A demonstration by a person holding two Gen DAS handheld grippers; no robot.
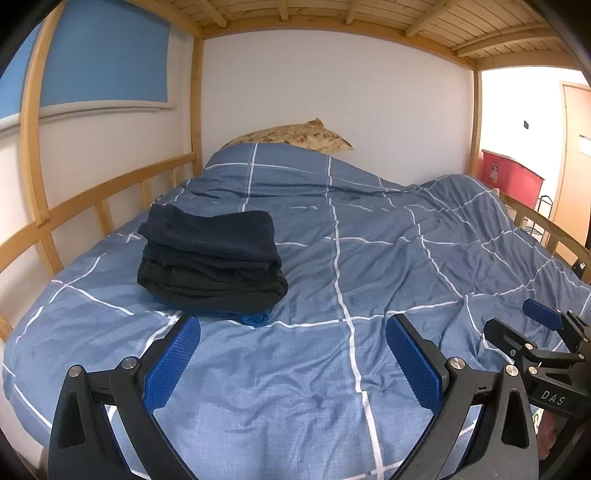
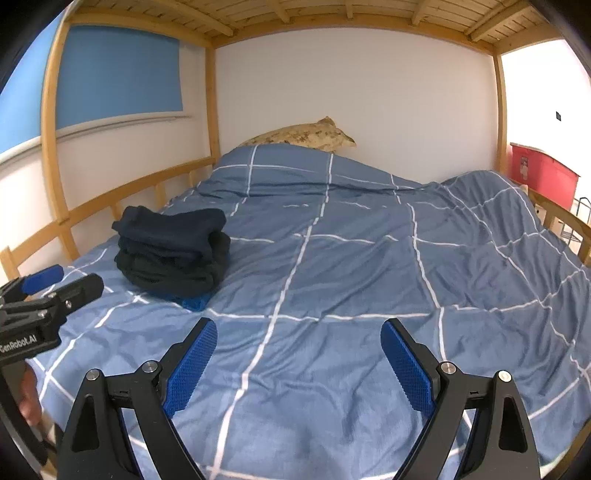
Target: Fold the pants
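A stack of folded dark pants point(image 1: 210, 258) lies on the blue checked duvet point(image 1: 369, 240), left of the middle, with a bright blue garment point(image 1: 255, 317) under it. It also shows in the right wrist view point(image 2: 173, 251). My left gripper point(image 1: 293, 332) is open and empty, held above the duvet just in front of the stack. My right gripper point(image 2: 299, 336) is open and empty, above bare duvet to the right of the stack. Each gripper shows at the edge of the other's view: the right one point(image 1: 532, 328) and the left one point(image 2: 55, 284).
A patterned pillow point(image 1: 295, 138) lies at the head of the bed. Wooden rails point(image 1: 92, 199) run along the left side and a curved rail point(image 1: 554, 229) on the right. Slats of an upper bunk point(image 1: 332, 11) hang overhead. A red bin point(image 1: 513, 177) stands beyond the bed.
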